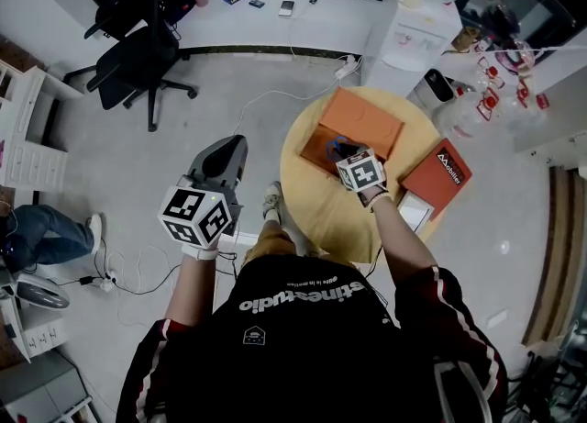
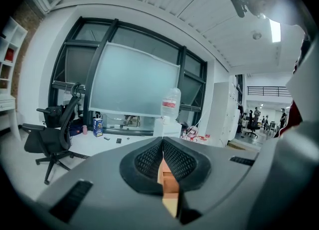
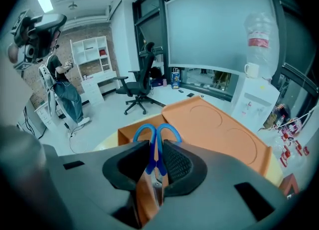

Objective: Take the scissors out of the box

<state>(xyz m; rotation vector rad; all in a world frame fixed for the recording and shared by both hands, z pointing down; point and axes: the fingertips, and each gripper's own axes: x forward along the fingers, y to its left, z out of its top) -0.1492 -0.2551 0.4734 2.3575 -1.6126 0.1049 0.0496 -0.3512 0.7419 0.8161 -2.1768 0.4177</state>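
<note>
An open orange box lies on the round yellow table. Blue scissor handles stick up at its near end. My right gripper is over that end of the box. In the right gripper view it is shut on the scissors just below the blue handle loops, with the orange box behind them. The blades are hidden between the jaws. My left gripper is held off the table's left side, over the floor. In its own view it is shut with nothing in it.
A second orange box and a white card lie at the table's right edge. A black office chair stands to the far left. Beyond the table is a white water dispenser. Cables run over the floor.
</note>
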